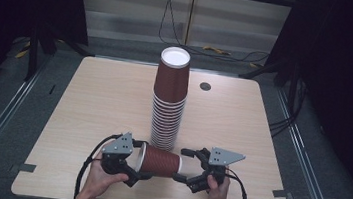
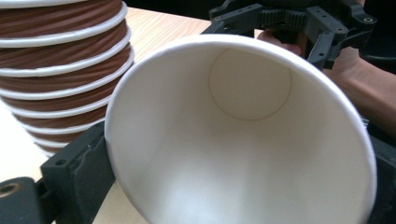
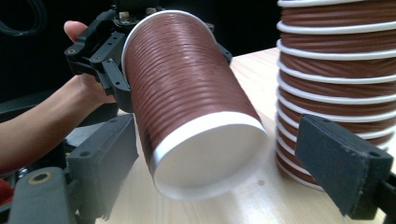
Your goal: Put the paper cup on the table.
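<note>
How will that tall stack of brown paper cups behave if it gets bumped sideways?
The cup stack is tall on a narrow base, so it would probably tip easily. Being nested paper, it likely weighs little and may slide on the smooth table. Toppled, its round ribbed cups could roll.

The cup (image 1: 160,161) lying at six o'clock on the table is reddish brown with fine ribbed rings, a white rim and base, and a plain white inside. The stack of cups (image 1: 169,101) just beyond it, toward twelve o'clock, alternates the same ribbed brown with thin white rim bands. The table (image 1: 99,100) is pale wood grain, and both grippers' bodies are black, topped with grey plates.
</note>
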`<state>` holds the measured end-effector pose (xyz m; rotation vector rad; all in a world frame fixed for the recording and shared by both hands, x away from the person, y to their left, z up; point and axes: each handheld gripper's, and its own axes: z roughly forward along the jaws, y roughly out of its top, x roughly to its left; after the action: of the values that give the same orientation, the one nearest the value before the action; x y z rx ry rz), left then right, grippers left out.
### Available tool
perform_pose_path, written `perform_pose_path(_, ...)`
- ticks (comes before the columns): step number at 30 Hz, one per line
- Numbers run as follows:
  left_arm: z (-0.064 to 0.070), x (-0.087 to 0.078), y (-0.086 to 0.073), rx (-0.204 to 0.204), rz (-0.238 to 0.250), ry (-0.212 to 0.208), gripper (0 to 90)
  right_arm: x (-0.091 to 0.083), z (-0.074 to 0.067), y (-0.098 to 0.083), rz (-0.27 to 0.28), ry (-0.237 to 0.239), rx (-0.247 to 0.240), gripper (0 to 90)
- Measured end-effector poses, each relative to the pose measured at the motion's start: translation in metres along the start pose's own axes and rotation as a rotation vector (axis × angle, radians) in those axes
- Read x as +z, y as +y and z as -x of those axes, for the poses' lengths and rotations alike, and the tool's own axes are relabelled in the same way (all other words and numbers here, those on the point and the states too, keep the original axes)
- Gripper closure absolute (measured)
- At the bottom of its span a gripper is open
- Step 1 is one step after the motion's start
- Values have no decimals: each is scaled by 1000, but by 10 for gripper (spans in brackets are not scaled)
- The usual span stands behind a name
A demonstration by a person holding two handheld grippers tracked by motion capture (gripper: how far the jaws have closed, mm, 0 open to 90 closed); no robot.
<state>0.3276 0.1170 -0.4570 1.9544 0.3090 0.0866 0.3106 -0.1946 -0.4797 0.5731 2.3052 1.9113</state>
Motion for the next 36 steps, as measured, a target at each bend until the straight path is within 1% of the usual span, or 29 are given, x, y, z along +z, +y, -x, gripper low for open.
perform_pose_path(2,-1,-3,0,-2,-7,8,41,-2,0,-1,8,-10,5,126)
perform_pose_path(3,-2,-6,0,-2,-12,16,41,-4,0,-2,18,-35,7,125)
perform_pose_path(4,-2,-6,0,-2,-12,16,41,-4,0,-2,18,-35,7,125)
perform_pose_path(5,-3,-9,-1,-13,-5,33,41,-5,1,-3,28,-54,12,125)
perform_pose_path(6,-3,-9,-1,-13,-5,33,41,-5,1,-3,28,-54,12,125)
perform_pose_path(7,-3,-11,-1,-13,-7,34,41,-7,0,-4,33,-82,20,125)
perform_pose_path(8,-3,-12,-2,-10,-9,34,41,-7,0,-4,33,-82,20,125)
perform_pose_path(9,-3,-14,-2,-6,-17,40,41,-8,0,-4,33,-94,24,126)
perform_pose_path(10,-3,-15,-2,-4,-22,40,41,-9,-1,-5,37,-125,27,126)
perform_pose_path(12,-2,-18,-2,-4,-24,41,41,-12,-3,-6,41,-152,21,126)
perform_pose_path(14,-3,-21,-3,-2,-28,41,41,-15,-4,-7,54,-202,16,126)
perform_pose_path(15,-3,-22,-3,0,-36,43,40,-17,-5,-9,72,-291,12,125)
perform_pose_path(16,-4,-23,-4,1,-47,46,40,-17,-5,-9,72,-291,12,125)
perform_pose_path(17,-5,-24,-4,3,-53,50,40,-18,-6,-9,71,-350,4,125)
perform_pose_path(18,-6,-25,-5,6,-61,59,40,-18,-6,-9,71,-350,4,125)
perform_pose_path(20,-8,-28,-5,-1,-58,62,40,-19,-6,-9,74,-360,-1,125)
perform_pose_path(22,-10,-31,-5,0,-61,68,40,-19,-6,-9,79,-371,-15,125)
perform_pose_path(24,-11,-35,-5,-4,-73,78,40,-19,-8,-10,90,-400,-22,125)
perform_pose_path(25,-12,-38,-6,2,-92,89,40,-20,-9,-12,111,-421,-31,125)
perform_pose_path(26,-12,-38,-6,2,-92,89,40,-21,-9,-15,127,-432,-31,125)
perform_pose_path(27,-12,-39,-6,2,-101,93,40,-22,-9,-17,127,-442,-24,126)
perform_pose_path(29,-13,-41,-7,-14,-94,93,40,-23,-9,-19,121,-450,-16,126)
perform_pose_path(30,-14,-41,-7,-7,-97,91,40,-24,-9,-22,124,-466,-18,126)
perform_pose_path(31,-15,-43,-7,-8,-100,98,40,-25,-9,-23,125,-479,-18,125)
perform_pose_path(32,-16,-44,-7,-11,-106,101,40,-25,-9,-23,125,-479,-18,125)
perform_pose_path(33,-17,-46,-7,-12,-116,111,40,-26,-9,-24,130,-490,-18,125)
perform_pose_path(34,-18,-47,-7,-15,-122,115,40,-27,-9,-25,134,-503,-21,125)
perform_pose_path(35,-21,-52,-5,-16,-134,126,40,-27,-8,-26,138,-524,-25,125)
perform_pose_path(36,-21,-52,-5,-16,-134,126,40,-27,-8,-26,138,-524,-25,125)
